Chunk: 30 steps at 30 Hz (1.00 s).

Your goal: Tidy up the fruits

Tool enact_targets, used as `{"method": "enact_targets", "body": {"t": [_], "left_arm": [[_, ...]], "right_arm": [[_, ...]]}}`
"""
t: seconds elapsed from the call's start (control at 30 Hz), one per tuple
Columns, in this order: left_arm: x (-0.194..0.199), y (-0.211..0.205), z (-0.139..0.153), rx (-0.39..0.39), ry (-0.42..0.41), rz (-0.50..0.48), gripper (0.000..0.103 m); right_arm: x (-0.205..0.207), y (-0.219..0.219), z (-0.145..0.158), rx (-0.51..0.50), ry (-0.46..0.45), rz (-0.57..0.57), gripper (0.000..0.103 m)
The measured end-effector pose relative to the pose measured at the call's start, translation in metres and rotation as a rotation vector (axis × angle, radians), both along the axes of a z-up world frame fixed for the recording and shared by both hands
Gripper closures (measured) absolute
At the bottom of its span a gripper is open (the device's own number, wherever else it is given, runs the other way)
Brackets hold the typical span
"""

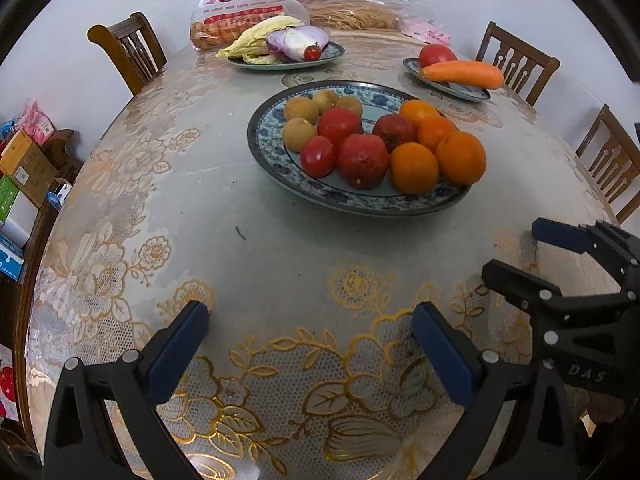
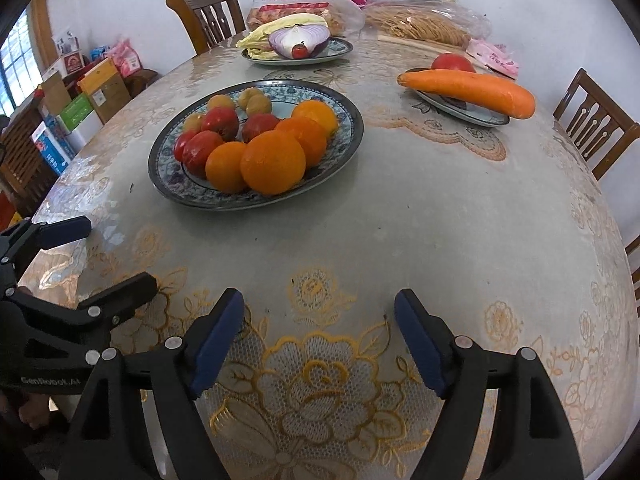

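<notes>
A large blue-patterned plate (image 1: 360,208) (image 2: 256,204) stands mid-table. It holds several oranges (image 1: 460,156) (image 2: 272,162), several red fruits (image 1: 362,160) (image 2: 200,152) and several small yellow-brown fruits (image 1: 300,134) (image 2: 258,104), grouped by kind. My left gripper (image 1: 310,312) (image 2: 118,252) hovers open over the tablecloth near the table's front edge, short of the plate, with nothing between its fingers. My right gripper (image 2: 319,298) (image 1: 514,250) is open and empty too, beside the left one and to its right.
At the back, a plate (image 1: 332,54) carries cabbage, a halved onion and a cherry tomato. A small plate (image 1: 472,94) at the right holds a carrot (image 2: 472,90) and a tomato. Food bags (image 1: 240,8) lie behind. Wooden chairs (image 1: 128,48) ring the table; boxes (image 1: 24,164) are stacked at the left.
</notes>
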State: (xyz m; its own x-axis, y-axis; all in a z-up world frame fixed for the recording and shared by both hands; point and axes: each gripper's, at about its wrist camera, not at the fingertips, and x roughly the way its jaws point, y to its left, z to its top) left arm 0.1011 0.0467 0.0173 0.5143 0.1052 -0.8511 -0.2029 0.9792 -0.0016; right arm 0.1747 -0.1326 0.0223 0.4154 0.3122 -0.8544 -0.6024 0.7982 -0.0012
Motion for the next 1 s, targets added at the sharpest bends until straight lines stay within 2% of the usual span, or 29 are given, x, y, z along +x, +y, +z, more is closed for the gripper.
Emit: {"method": "enact_targets", "body": {"t": [0.13,0.27,0.47,1.0], "left_arm": [[0.0056,-0.0001,-0.0001,0.005,-0.006,-0.009,0.0],[0.008,0.0001,-0.0009,0.013,-0.051,-0.005,0.0],[0.0058,-0.0013,-0.0011,0.02,-0.076,0.001,0.0],[0.0029,-0.0011,-0.0016,0.015,-0.095,0.017,0.0]], "right_arm": [[0.0048,0.0024,-0.0004,0.003,-0.006,-0.001,0.024],[0.0098,0.0034,-0.0015,0.018,-0.029,-0.01,0.024],[0.0063,-0.0012,-0.0039,0.067,-0.086,-0.025,0.024],[0.0102,-0.003,-0.0035,0.072,-0.081,-0.022,0.022]]}}
